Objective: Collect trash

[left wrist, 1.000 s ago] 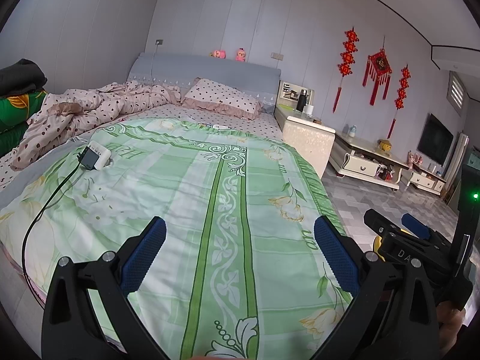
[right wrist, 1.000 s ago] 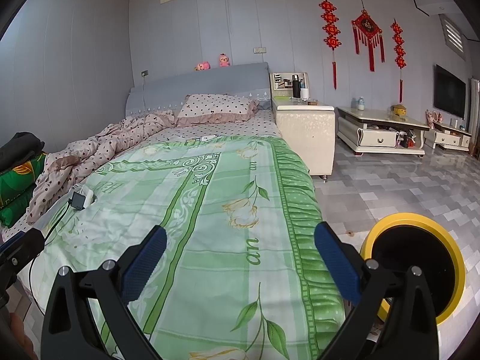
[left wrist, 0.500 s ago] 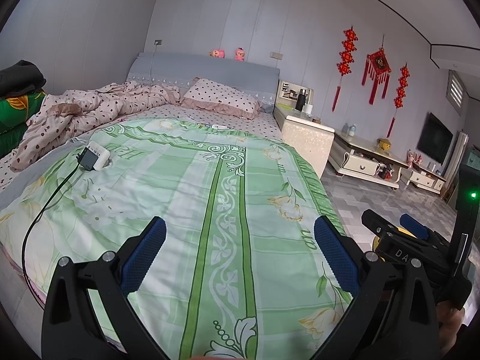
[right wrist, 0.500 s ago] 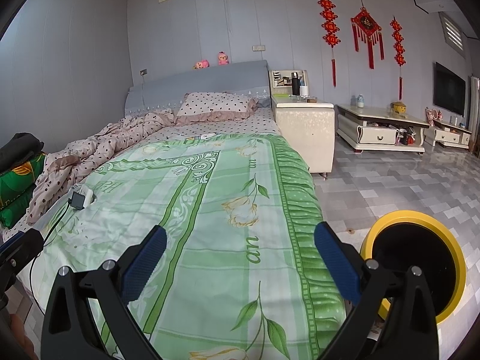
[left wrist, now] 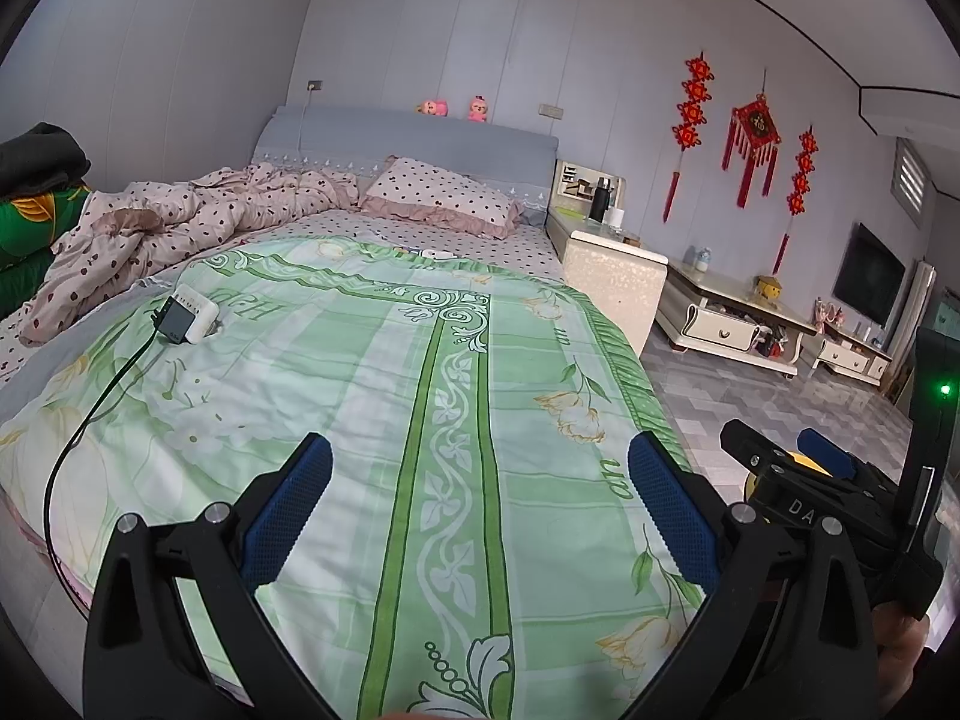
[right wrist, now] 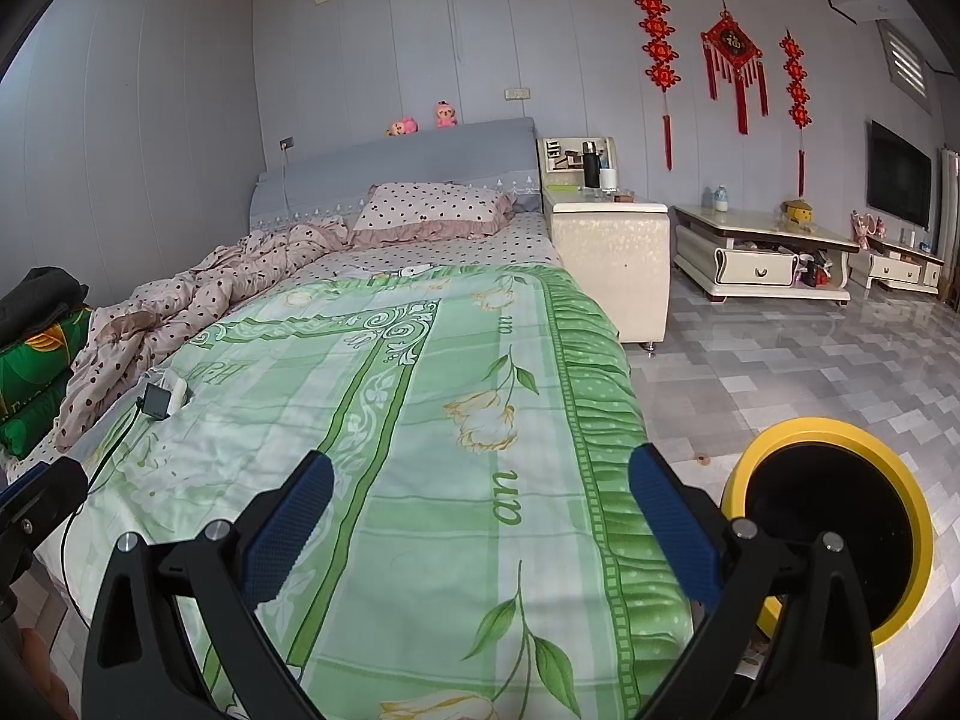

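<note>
Beside the bed (right wrist: 420,420), yellow-rimmed bin (right wrist: 828,528) shows a dark interior.

Left tool (left wrist: 480,501): blue pads spread wide, nothing between them, above green floral bedspread (left wrist: 372,396). Charger with black cable (left wrist: 186,317): left on bed. Right tool (left wrist: 798,474): near right. Bedside cabinet (left wrist: 612,276): far right.
</note>
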Available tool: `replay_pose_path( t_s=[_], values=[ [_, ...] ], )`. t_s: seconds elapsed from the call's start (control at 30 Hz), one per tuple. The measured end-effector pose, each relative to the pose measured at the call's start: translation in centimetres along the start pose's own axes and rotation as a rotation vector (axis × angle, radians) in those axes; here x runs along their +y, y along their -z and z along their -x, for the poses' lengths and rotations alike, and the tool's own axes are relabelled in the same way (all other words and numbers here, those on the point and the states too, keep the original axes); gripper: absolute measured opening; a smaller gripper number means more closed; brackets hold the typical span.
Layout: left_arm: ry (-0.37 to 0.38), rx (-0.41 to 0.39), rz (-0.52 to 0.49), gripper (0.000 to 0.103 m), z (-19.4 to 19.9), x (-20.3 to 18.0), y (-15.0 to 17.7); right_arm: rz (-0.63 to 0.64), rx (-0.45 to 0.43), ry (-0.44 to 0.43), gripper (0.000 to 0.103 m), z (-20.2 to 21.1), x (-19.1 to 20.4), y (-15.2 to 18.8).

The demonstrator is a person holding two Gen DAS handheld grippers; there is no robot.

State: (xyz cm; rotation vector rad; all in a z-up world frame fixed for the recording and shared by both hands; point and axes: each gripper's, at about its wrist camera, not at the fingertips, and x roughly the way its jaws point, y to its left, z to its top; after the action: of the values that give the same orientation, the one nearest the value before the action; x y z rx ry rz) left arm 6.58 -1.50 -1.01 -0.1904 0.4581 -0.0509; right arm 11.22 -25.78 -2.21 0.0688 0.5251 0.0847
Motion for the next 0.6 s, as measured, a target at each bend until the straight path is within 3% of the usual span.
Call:
replay_pose_path(
  t_s=[0.6],
  values=[
    [0.001,0.004,-0.001,0.095,-0.1,-0.16,0.27,-0.004,0.003,0.001,0.095,0.15,-0.09,0.08]
  ],
)
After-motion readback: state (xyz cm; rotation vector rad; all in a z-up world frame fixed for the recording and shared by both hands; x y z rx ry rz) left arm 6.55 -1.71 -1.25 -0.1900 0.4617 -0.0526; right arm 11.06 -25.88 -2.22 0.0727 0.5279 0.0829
